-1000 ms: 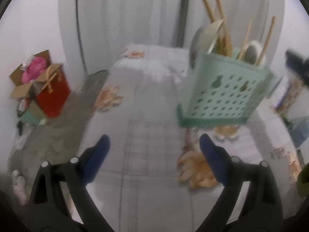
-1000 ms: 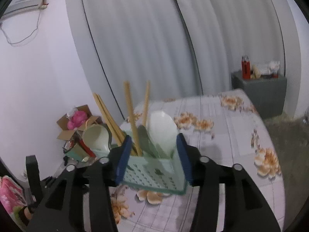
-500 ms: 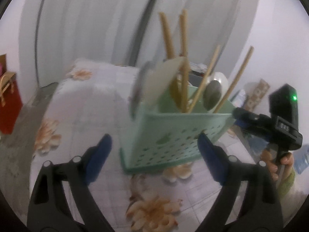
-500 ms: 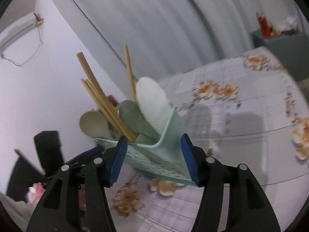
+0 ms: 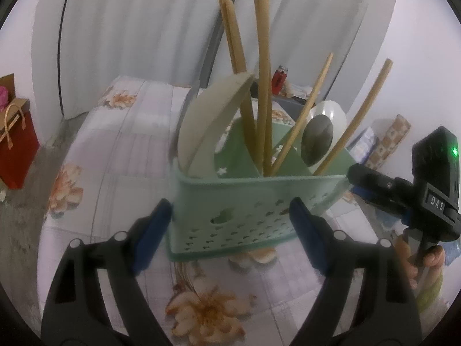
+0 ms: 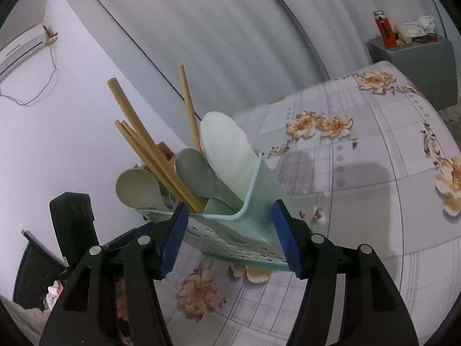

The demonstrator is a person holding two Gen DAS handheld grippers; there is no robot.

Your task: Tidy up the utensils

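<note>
Far left of the left hand-held gripper (image 5: pixel 229 205): red gift bag (image 5: pixel 15 150) on the floor, well clear. Left jaws closing, pressing on nothing yet. Green perforated caddy (image 5: pixel 259 190) just ahead, its near wall spanning the gap between the pads, base resting on the floral worktop (image 5: pixel 129 144).

Judged light, thin springy plastic, top-heavy: chopsticks (image 5: pixel 263 86) and spoons (image 5: pixel 317 141) stand loose and lean outward, likely to rattle or spill if tipped. Best hold low on the stiff rim corners, kept level.

Right hand-held gripper (image 6: pixel 230 208) straddles the opposite corner, pads against both walls; cannot tell whether pressing. Beyond it on the right, grey cabinet (image 6: pixel 412 57), well apart. Nothing blocking.
</note>
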